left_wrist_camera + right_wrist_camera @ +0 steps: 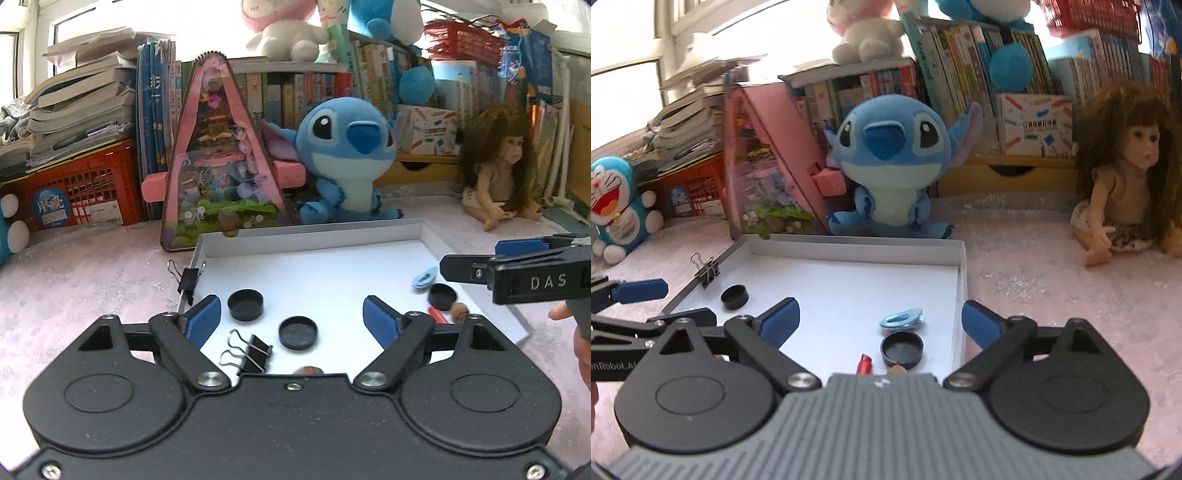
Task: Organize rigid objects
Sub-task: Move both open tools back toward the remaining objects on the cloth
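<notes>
While both grippers hang over the near part of the white tray [314,236], neither holds anything. The left gripper [291,317] has its blue pads spread wide, with nothing pressed between them; below the gap lie a black cap [298,332] and a second black cap [245,304] nearer the left pad, both resting on the tray floor. A pair of black binder clips [249,352] lies just beside the left pad, and another binder clip [189,280] is clamped on the tray's left wall. The right gripper [881,321] is likewise spread wide and empty. Below its gap, near the tray's right wall, sit a light blue clip [902,319] and a third black cap [902,348], close together. A small red piece [864,363] shows at the gripper's body edge, partly hidden. Behind the tray sit a blue plush toy [343,155] and, to the right, a doll [1123,184] on the pink tabletop [1052,295].
</notes>
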The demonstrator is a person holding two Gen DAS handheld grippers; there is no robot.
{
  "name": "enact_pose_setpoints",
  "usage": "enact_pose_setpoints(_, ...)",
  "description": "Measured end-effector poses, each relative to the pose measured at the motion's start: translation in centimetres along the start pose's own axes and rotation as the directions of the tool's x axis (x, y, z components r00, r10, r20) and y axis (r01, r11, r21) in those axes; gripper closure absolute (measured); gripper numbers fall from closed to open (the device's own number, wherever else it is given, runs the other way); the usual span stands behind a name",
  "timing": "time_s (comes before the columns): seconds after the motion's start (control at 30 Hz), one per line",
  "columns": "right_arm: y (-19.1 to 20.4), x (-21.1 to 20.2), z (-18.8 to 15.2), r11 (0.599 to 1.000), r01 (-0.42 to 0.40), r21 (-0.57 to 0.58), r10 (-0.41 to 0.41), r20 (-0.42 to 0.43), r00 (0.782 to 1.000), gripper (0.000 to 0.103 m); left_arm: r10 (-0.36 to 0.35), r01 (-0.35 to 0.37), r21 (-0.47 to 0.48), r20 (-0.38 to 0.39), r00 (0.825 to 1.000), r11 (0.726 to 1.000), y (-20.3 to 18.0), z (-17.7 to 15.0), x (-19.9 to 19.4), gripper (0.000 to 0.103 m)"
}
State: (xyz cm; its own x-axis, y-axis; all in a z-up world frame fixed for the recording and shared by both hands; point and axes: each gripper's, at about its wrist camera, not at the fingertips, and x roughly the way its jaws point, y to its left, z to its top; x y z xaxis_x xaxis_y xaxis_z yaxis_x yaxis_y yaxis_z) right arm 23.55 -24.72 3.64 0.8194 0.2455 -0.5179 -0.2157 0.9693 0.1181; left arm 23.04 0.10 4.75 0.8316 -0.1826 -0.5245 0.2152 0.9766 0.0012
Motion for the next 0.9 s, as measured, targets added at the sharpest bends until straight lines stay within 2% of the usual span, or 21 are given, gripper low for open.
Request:
enact_pose_setpoints(0.47,1.6,-5.6,-2.7,0.991,-0.054,-0.122,0.062,0.066,0.996,0.000,-0.068,0.068,0.003,0.034,0.997,0.998,-1.1,-3.2,-5.8,0.019)
enact_pose_setpoints(0.9,2.0,-8.7,-6.1,0.981,-0.089,-0.172,0.100,0.057,0.993,0.000,-0.087,0.087,0.010,0.020,0.996,0.996,-1.8,-7.1,-8.9,0.019)
